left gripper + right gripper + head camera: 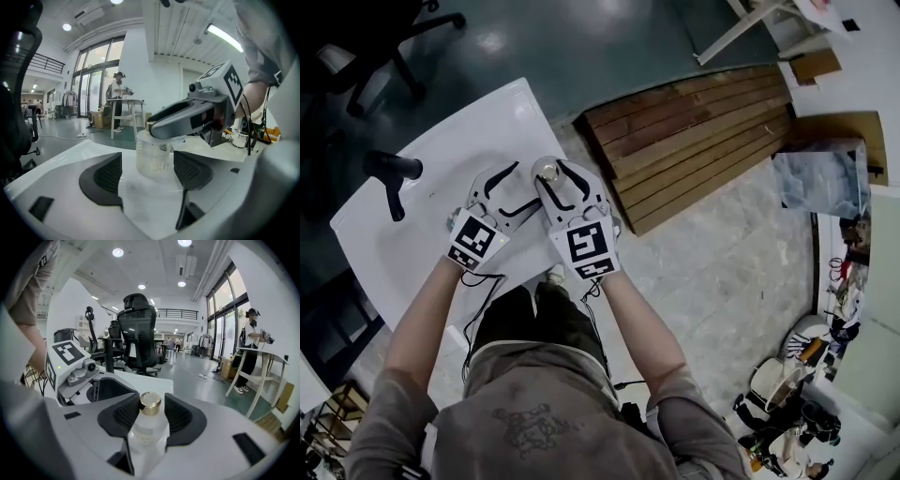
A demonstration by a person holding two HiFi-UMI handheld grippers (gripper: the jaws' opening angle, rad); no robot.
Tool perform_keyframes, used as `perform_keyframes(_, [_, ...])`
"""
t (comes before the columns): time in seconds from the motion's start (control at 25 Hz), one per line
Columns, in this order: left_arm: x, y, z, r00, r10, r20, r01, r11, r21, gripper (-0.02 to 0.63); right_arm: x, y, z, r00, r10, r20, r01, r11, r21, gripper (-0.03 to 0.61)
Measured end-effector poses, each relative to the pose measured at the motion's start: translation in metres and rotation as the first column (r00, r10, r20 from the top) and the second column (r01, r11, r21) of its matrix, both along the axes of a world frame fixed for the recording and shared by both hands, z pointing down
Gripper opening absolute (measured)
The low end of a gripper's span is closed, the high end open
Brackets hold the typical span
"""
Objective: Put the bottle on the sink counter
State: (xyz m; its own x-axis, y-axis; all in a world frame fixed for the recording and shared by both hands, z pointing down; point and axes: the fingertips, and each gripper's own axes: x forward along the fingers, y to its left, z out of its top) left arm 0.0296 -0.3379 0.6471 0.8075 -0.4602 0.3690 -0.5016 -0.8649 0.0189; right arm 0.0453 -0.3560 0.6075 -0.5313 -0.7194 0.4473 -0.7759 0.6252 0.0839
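Bottle (148,434): clear, round-shouldered, upright on the smooth white counter (441,155); whether anything is inside cannot be told.
Cap (150,403): shiny gold, cylindrical.
Right gripper (149,408): released; its ribbed dark pads (123,414) flank the bottle's neck, dead ahead at 12 o'clock.
Left gripper (147,157): released; the bottle stands at its 12 o'clock, untouched.

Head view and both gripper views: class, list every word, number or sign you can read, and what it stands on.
No readable words or numbers.
Left marker cube and right marker cube: black-and-white patterns, no letters.
Shirt print: too blurred.
Bottle: no label visible.
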Motion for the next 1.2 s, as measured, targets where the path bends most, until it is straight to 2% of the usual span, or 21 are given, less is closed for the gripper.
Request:
perform_keyframes(0.12, [-0.006,0.002,-0.003,1.000,-0.024,0.003,0.024,1.000,0.004,0.327,-0.002,0.001,0.000,0.999,-0.011,-0.033,0.011,1.000,0.003,0.173])
perform_keyframes(0.56, [-0.023,0.021,-0.026,0.997,-0.053,0.059,0.052,0.999,0.016,0.325,0.015,0.012,-0.028,0.999,0.039,-0.008,-0.039,0.999,0.016,0.178])
perform_keyframes(0.76, [-0.035,0.030,-0.045,0.995,-0.090,0.041,0.090,0.996,0.003,0.325,0.017,0.019,-0.052,0.998,0.060,0.021,-0.061,0.997,0.037,0.176])
perform_keyframes(0.88, [-0.042,0.033,-0.068,0.994,-0.111,0.025,0.109,0.993,0.041,0.322,0.021,0.024,-0.074,0.995,0.082,0.049,-0.085,0.995,0.054,0.159])
perform_keyframes(0.96, [-0.047,0.034,-0.085,0.992,-0.127,0.017,0.126,0.989,0.076,0.292,0.023,0.026,-0.090,0.993,0.096,0.067,-0.101,0.993,0.069,0.136])
perform_keyframes(1.04, [-0.053,0.034,-0.104,0.989,-0.146,0.001,0.145,0.984,0.099,0.177,0.025,0.029,-0.106,0.991,0.105,0.081,-0.112,0.990,0.085,0.116])
perform_keyframes(1.2, [-0.061,0.038,-0.144,0.985,-0.171,-0.026,0.173,0.975,0.141,0.128,0.028,0.038,-0.143,0.989,0.114,0.096,-0.125,0.985,0.122,0.082])
